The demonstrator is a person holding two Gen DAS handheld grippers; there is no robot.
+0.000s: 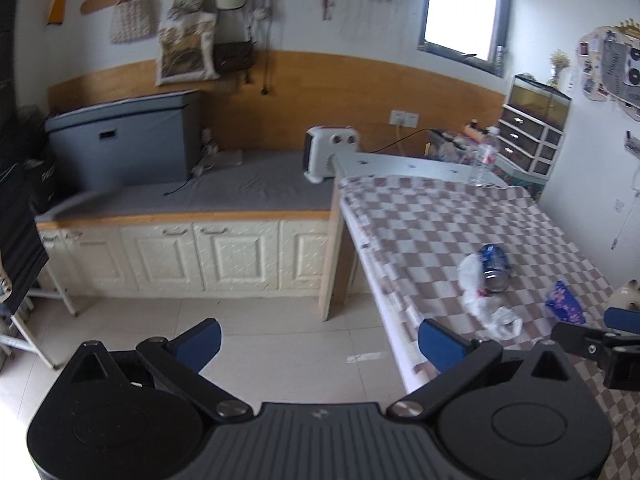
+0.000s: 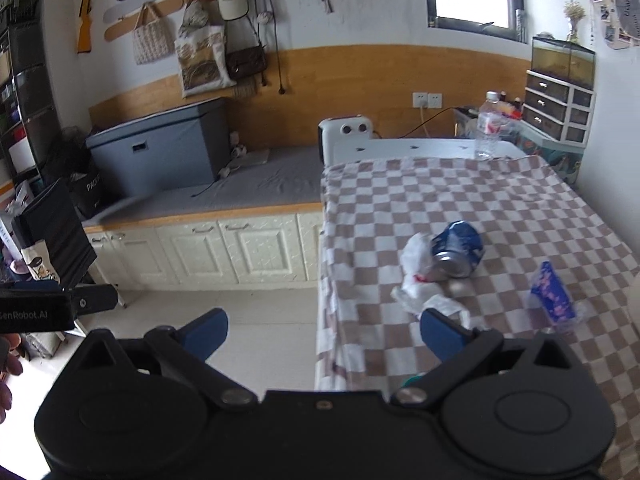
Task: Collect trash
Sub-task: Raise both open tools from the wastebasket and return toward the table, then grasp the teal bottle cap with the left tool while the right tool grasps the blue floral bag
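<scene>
A crushed blue can [image 1: 496,267] [image 2: 457,249] lies on its side on the checked tablecloth [image 1: 440,220] [image 2: 460,196]. A crumpled white plastic bag [image 1: 486,304] [image 2: 420,280] lies against it. A blue patterned wrapper [image 1: 565,303] [image 2: 553,294] lies to the right. My left gripper [image 1: 320,344] is open over the floor, its right finger at the table's edge, short of the trash. My right gripper [image 2: 324,330] is open too, its right finger just in front of the bag. Nothing is held.
A clear water bottle [image 2: 487,128] [image 1: 485,160] stands at the table's far end. A white heater [image 1: 330,152] and a grey box [image 1: 124,140] sit on the low cabinet bench [image 1: 184,216]. A drawer unit [image 2: 556,108] is at the back right. Tiled floor [image 1: 260,320] lies left of the table.
</scene>
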